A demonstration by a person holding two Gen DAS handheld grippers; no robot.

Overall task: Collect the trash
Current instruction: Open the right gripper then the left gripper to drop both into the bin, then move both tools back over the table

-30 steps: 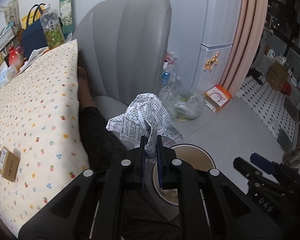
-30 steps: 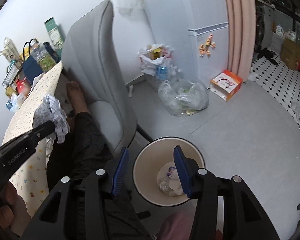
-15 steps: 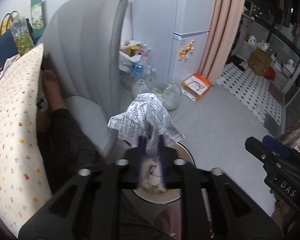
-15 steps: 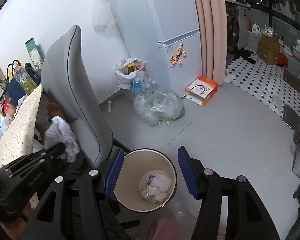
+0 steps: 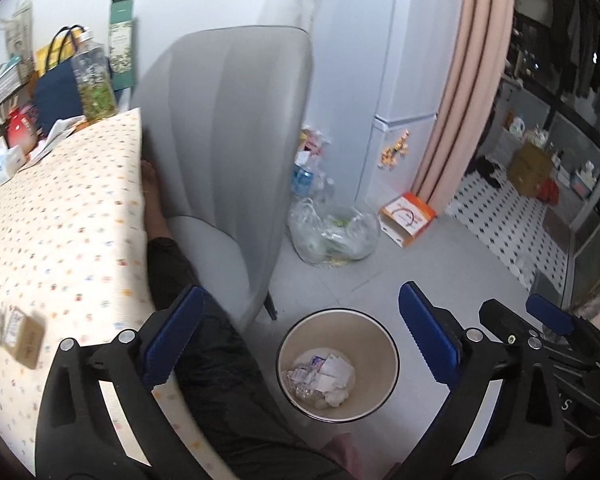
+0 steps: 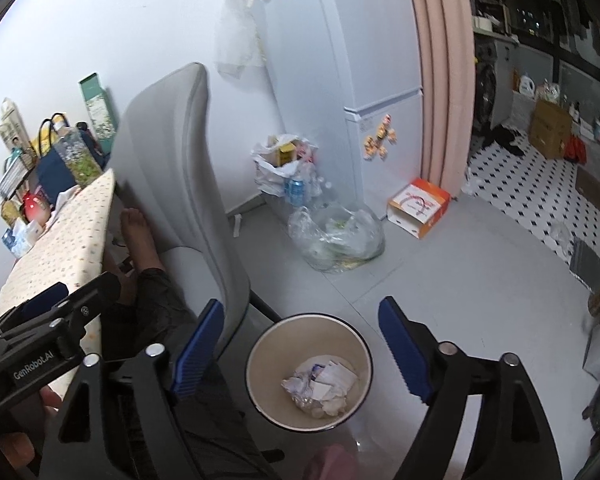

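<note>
A beige round bin (image 5: 300,344) stands on the grey floor beside the chair, with crumpled white paper and wrappers (image 5: 320,376) at its bottom. My left gripper (image 5: 300,290) hangs above it, its jaws opening wide with nothing between them. In the right wrist view the same bin (image 6: 268,360) and its trash (image 6: 320,384) lie under my right gripper (image 6: 300,304), whose jaws are also opening and empty. The right gripper (image 5: 540,320) shows at the right edge of the left wrist view. The left gripper (image 6: 60,308) shows at the left of the right wrist view.
A grey chair (image 5: 228,140) stands left of the bin, with a person's dark-trousered leg (image 5: 216,352) and bare foot (image 6: 138,232) on it. A dotted tablecloth (image 5: 60,220) carries a small box (image 5: 24,336). A clear trash bag (image 5: 332,232) and an orange-white box (image 5: 408,218) lie on the floor.
The left gripper was shut on a printed paper wad; its jaws have spread wide and the wad is gone from them. The right jaws have widened. Both grippers have risen above the bin.
</note>
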